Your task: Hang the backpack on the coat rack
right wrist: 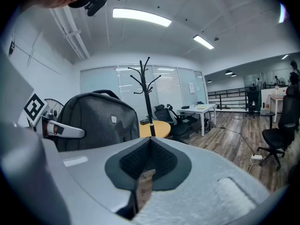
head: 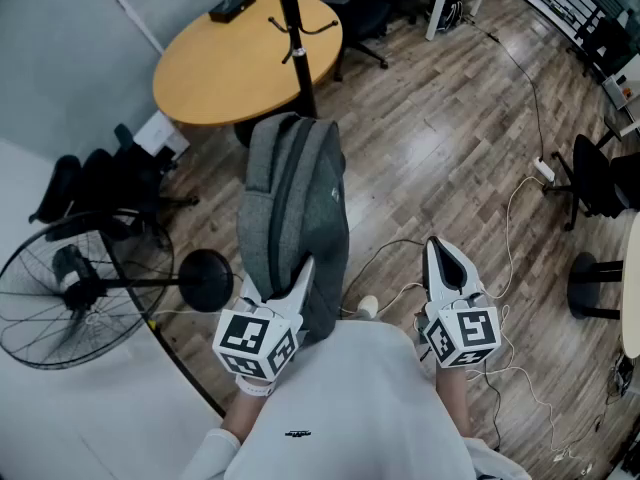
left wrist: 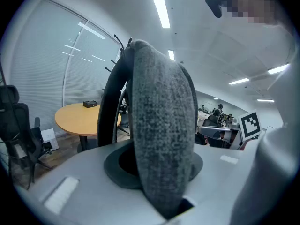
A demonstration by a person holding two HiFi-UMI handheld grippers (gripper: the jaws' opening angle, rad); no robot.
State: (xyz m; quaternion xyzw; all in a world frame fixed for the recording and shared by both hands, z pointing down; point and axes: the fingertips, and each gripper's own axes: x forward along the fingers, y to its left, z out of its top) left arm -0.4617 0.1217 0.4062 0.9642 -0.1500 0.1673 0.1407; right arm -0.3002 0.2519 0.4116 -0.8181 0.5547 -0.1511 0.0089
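Backpack (head: 293, 218): grey heathered woven cloth, matt and coarse-grained, with a smoother black strap (left wrist: 108, 107); coat rack (head: 296, 28): black pole and hooks, metal by the look, dull satin. Table (head: 200, 68): round top in a pale wood finish, smooth with low sheen; floor (head: 440, 138): grey-brown wood-grain planks, smooth, faintly glossy where light falls. Left tongs (head: 303, 268) and right tongs (head: 436, 248): pale grey hard plastic shells, smooth and matt, lined with black pads (right wrist: 135, 161) of fine ribbed texture.

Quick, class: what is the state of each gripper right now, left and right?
Left gripper: closed on the grey backpack.
Right gripper: closed, with nothing between its jaws.
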